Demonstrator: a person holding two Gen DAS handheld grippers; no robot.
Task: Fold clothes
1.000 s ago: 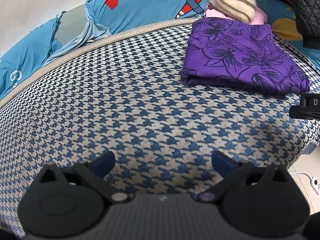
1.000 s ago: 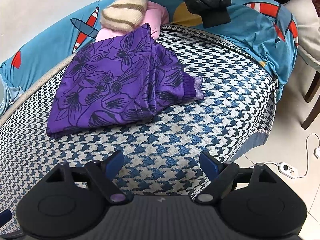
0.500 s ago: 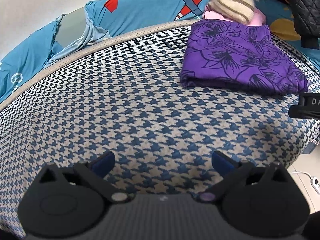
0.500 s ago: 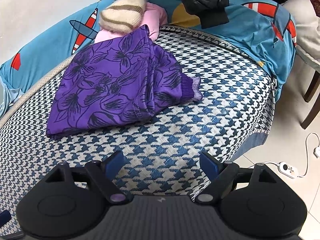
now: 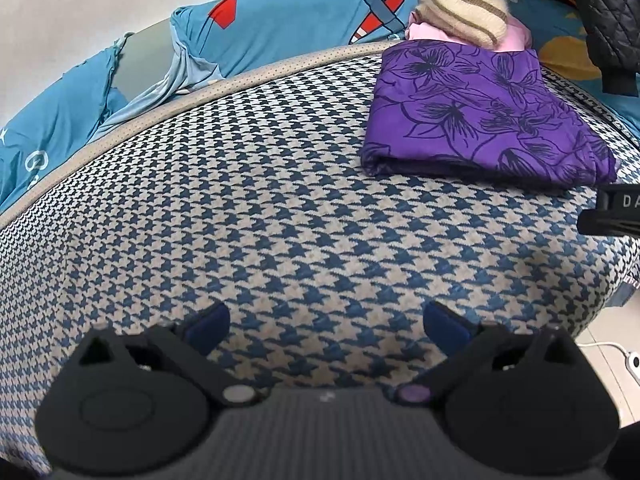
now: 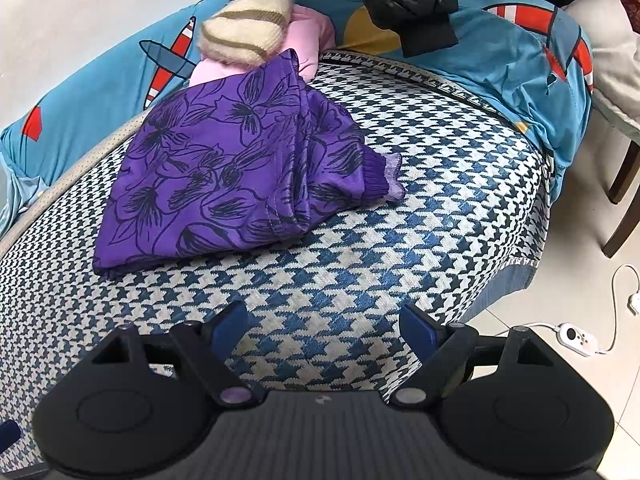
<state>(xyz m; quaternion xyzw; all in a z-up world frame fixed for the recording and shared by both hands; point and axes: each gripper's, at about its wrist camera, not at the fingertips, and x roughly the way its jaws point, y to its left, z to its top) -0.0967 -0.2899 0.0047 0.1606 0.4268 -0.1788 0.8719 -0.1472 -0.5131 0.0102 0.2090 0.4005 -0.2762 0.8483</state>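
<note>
My left gripper (image 5: 326, 326) and right gripper (image 6: 324, 326) both spread wide, nothing between them, over the houndstooth cover (image 5: 240, 200). Purple floral garment (image 6: 224, 172) lies folded at far side. Looks soft, light, floppy; I'd pinch the cuff (image 6: 394, 178) or the near fold.

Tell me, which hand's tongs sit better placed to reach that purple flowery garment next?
Probably the right tongs: the purple garment lies just ahead of them, while from the left tongs it sits far off to one side.
</note>
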